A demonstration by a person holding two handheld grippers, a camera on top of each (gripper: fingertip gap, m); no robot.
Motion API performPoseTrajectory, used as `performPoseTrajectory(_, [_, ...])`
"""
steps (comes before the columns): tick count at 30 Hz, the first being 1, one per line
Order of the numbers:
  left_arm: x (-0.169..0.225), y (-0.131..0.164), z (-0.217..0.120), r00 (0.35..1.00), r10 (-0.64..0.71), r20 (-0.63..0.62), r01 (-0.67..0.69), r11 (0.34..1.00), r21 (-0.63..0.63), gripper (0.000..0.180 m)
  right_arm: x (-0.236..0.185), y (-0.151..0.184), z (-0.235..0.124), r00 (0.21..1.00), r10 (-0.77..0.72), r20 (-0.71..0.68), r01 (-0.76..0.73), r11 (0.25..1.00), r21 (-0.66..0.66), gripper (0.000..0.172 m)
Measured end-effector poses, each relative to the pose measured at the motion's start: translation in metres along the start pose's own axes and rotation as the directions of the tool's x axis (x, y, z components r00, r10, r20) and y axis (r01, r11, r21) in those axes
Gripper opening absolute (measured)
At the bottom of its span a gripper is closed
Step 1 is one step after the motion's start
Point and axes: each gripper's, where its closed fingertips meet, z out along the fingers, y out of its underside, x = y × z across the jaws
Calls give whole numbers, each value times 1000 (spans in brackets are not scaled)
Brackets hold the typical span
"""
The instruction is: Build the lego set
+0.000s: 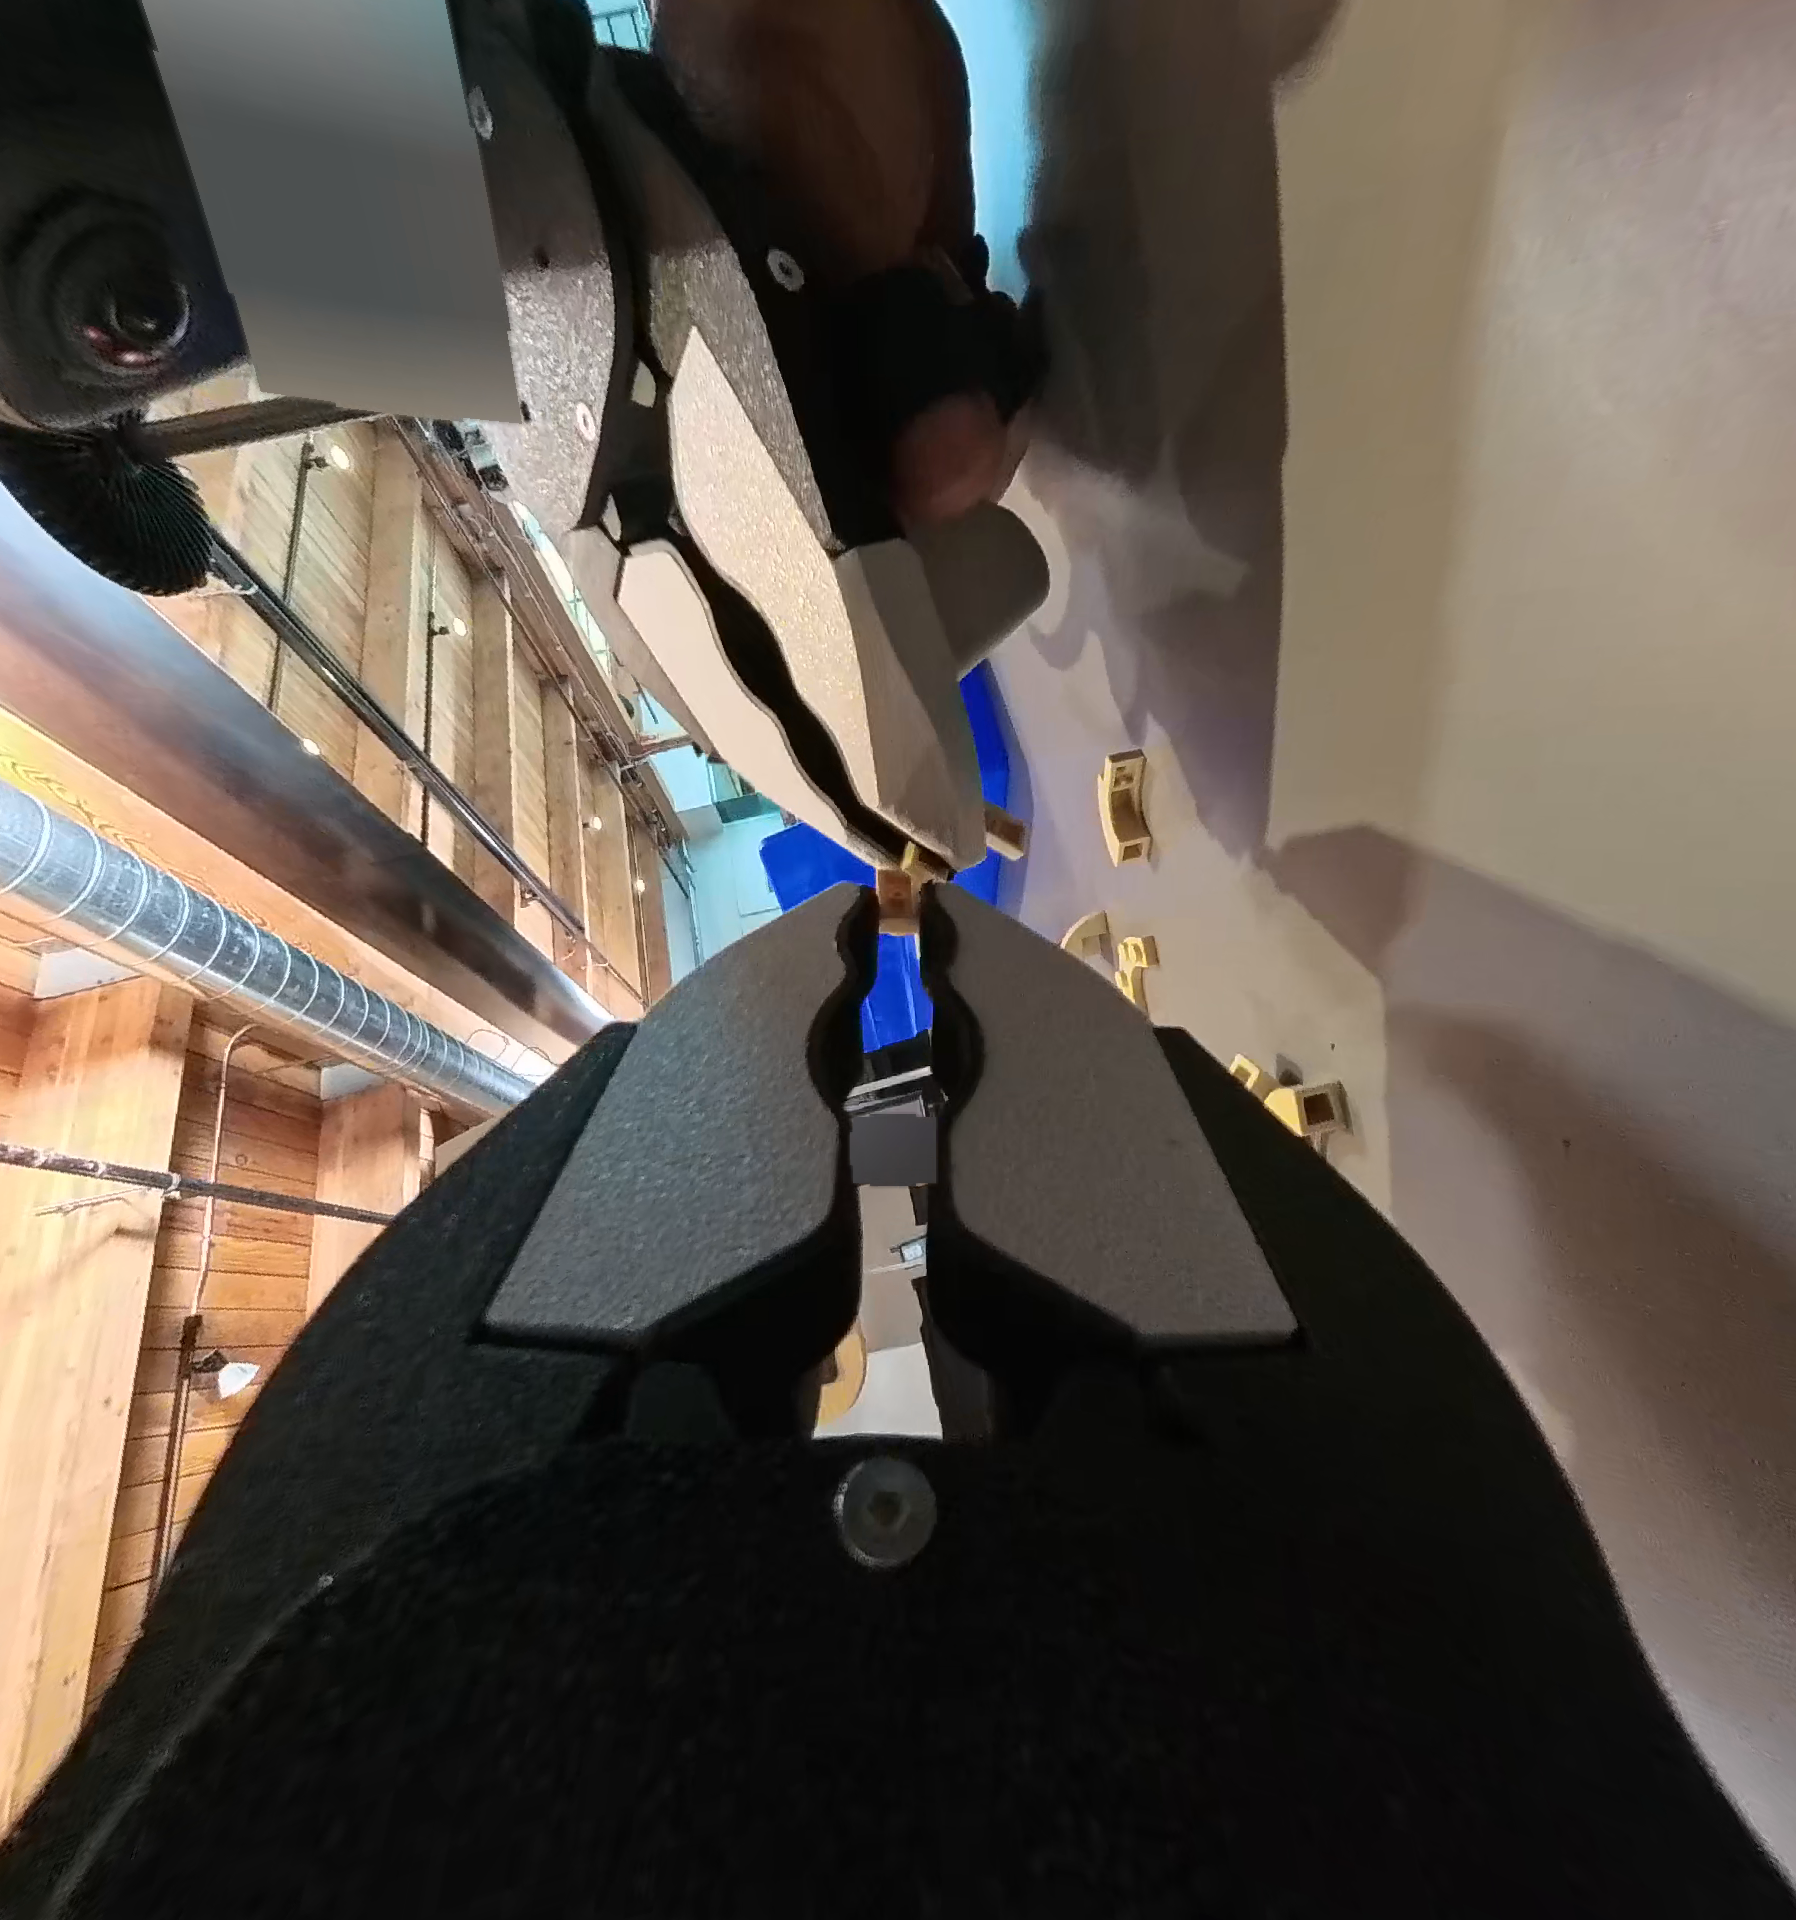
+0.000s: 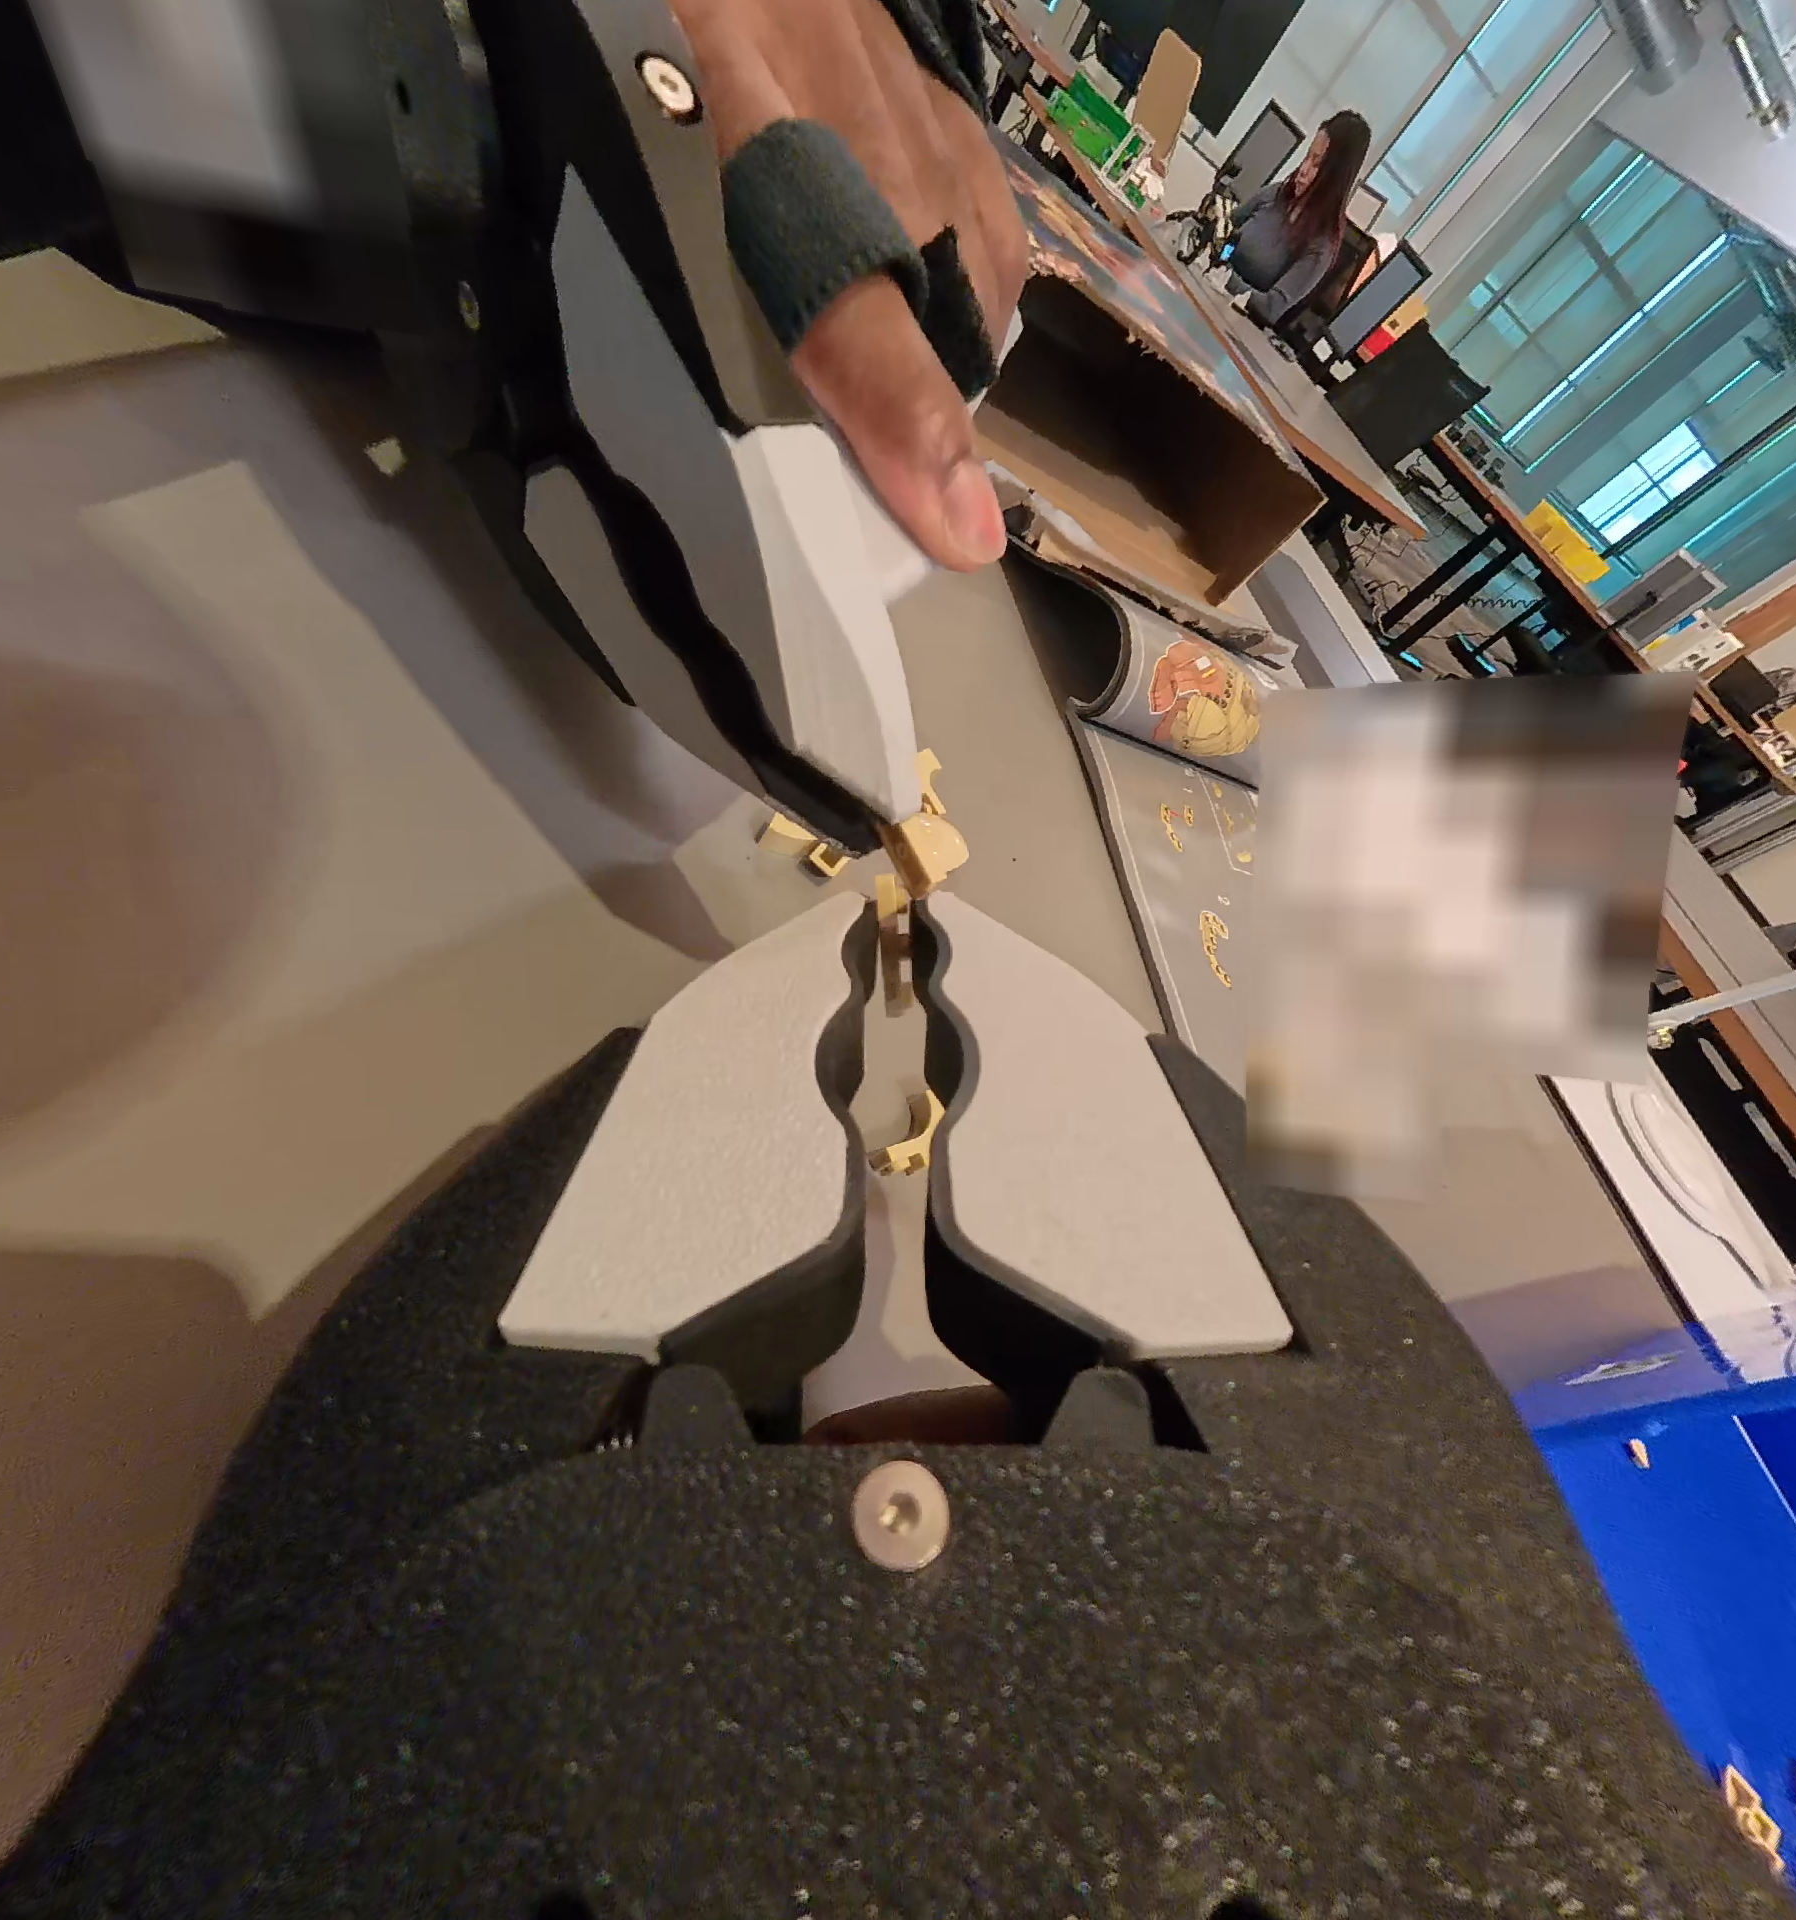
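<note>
In the left wrist view my left gripper (image 1: 899, 902) is shut on a small tan brick piece (image 1: 896, 900) at its fingertips. My right gripper (image 1: 915, 844) comes in from above, tip to tip with it, shut on a second tan piece (image 1: 1008, 831) that sticks out to the side. In the right wrist view my right gripper (image 2: 899, 914) pinches a thin tan piece (image 2: 894, 961) between its pads. My left gripper (image 2: 878, 826) reaches in from the upper left with a tan piece with a rounded top (image 2: 933, 847). The two pieces meet just above the table (image 2: 250, 831).
Loose tan curved pieces lie on the table (image 1: 1122, 810) (image 1: 1112, 956) (image 1: 1299, 1107) (image 2: 800, 842). A blue bin (image 2: 1704, 1507) sits at the right, also showing behind the fingertips (image 1: 811, 847). An open instruction booklet (image 2: 1206, 831) and a cardboard box (image 2: 1133, 447) lie beyond. A person sits at a far desk. The tips of both grippers are at nearly the same place.
</note>
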Motion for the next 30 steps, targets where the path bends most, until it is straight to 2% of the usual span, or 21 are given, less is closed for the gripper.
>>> performPoseTrajectory(10, [-2, -3, 0, 999, -40, 27, 39, 999, 30, 7, 0, -2, -2, 1000, 2, 7, -3, 1000, 18, 5])
performPoseTrajectory(19, [-1, -5, -1, 942, -335, -31, 336, 936, 105, 7, -2, -1, -2, 999, -48, 6, 48, 999, 9, 4])
performPoseTrajectory(22, [-6, -6, -3, 926, -376, -31, 376, 916, 139, 7, -2, -3, -3, 999, -43, 9, 43, 999, 15, 4])
performPoseTrajectory(25, [-6, -5, -6, 949, -315, -26, 316, 940, 131, 7, -4, -3, -3, 999, -23, 34, 23, 1000, 21, 4])
performPoseTrajectory(30, [9, -6, -9, 996, -50, -72, 57, 993, 103, 6, -5, -6, -5, 998, 1, 61, -4, 999, 46, 5])
